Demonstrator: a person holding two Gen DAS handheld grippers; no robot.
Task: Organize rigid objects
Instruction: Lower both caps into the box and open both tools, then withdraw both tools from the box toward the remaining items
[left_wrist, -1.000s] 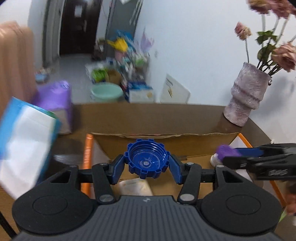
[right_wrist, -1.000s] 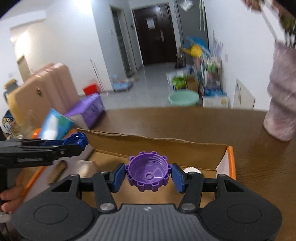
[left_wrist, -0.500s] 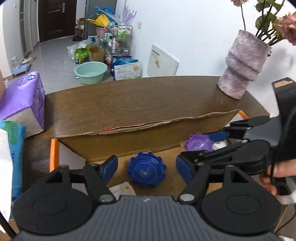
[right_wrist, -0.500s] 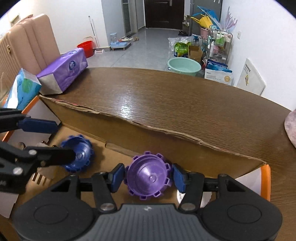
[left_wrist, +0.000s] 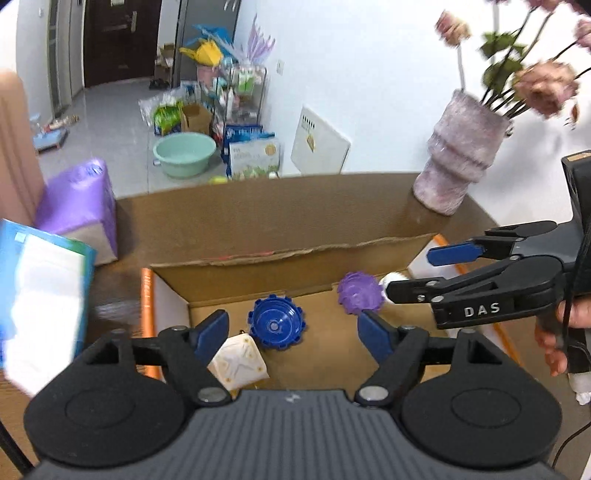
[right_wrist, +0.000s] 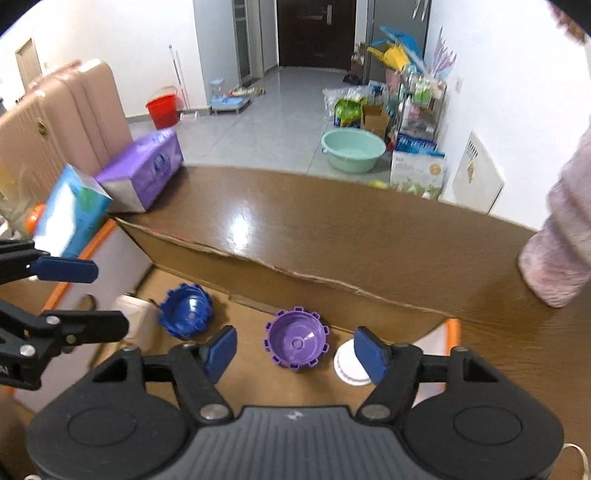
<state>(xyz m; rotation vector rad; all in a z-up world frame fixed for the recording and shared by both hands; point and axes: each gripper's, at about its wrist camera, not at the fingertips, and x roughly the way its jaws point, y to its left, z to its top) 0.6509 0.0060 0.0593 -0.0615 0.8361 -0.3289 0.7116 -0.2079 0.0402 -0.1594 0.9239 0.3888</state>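
The left gripper (left_wrist: 291, 332) hangs over an open cardboard box (left_wrist: 295, 236) on the brown surface (left_wrist: 229, 210), its jaws opening with nothing pressed between them. A blue cap (left_wrist: 277, 326) lies on the box floor near the far wall, hollow side up, with a cream block (left_wrist: 238, 360) just beside it toward the left wall. A purple cap (left_wrist: 360, 297) lies farther right. The right gripper (left_wrist: 412, 271) reaches in from the right, jaws opening, empty, tips near the purple cap. A vase (left_wrist: 460, 166) stands at the surface's far right edge, a purple pack (left_wrist: 79, 206) at its far left.
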